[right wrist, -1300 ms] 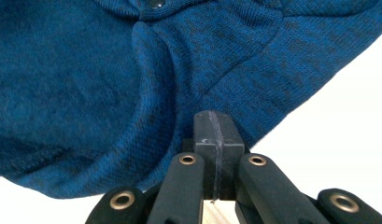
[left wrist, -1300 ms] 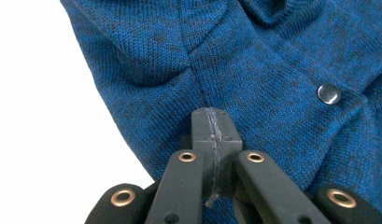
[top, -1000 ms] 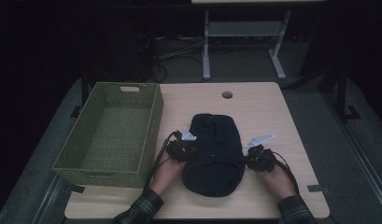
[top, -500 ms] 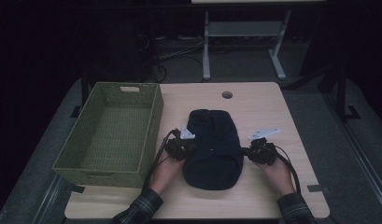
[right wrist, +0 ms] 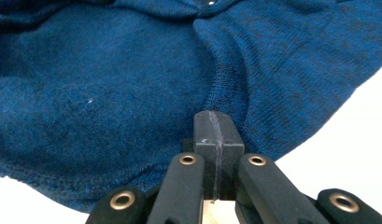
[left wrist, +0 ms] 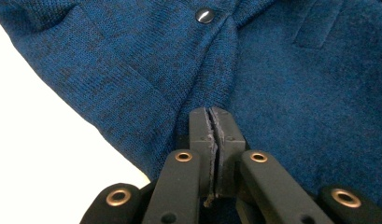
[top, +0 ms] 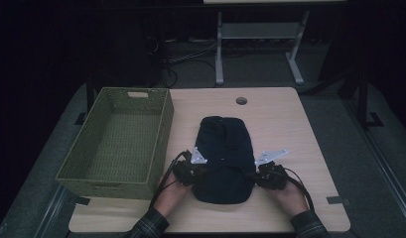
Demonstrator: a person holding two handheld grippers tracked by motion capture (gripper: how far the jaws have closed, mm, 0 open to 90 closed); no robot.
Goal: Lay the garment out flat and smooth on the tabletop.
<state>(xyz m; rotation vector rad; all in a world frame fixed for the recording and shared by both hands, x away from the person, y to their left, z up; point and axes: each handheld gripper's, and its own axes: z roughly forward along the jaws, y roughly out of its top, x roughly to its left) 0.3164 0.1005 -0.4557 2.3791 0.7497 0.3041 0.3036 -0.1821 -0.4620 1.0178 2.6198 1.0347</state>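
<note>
Pale wooden table (top: pixel 290 129) in a dark room carries one green basket (top: pixel 116 141) at left and one blue sweater (top: pixel 225 148) mid-frame, which our left gripper (top: pixel 198 171) and right gripper (top: pixel 257 174) each pinch, jaws together.

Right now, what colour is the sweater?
Dark blue knit sweater, best seen in the left gripper view.

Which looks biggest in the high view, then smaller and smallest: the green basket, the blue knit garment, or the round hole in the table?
1. Green basket, the largest.
2. Blue knit garment, folded beside it, clearly smaller.
3. Round hole in the table, by far the smallest; it lies farther from the camera, but that changes nothing.
</note>
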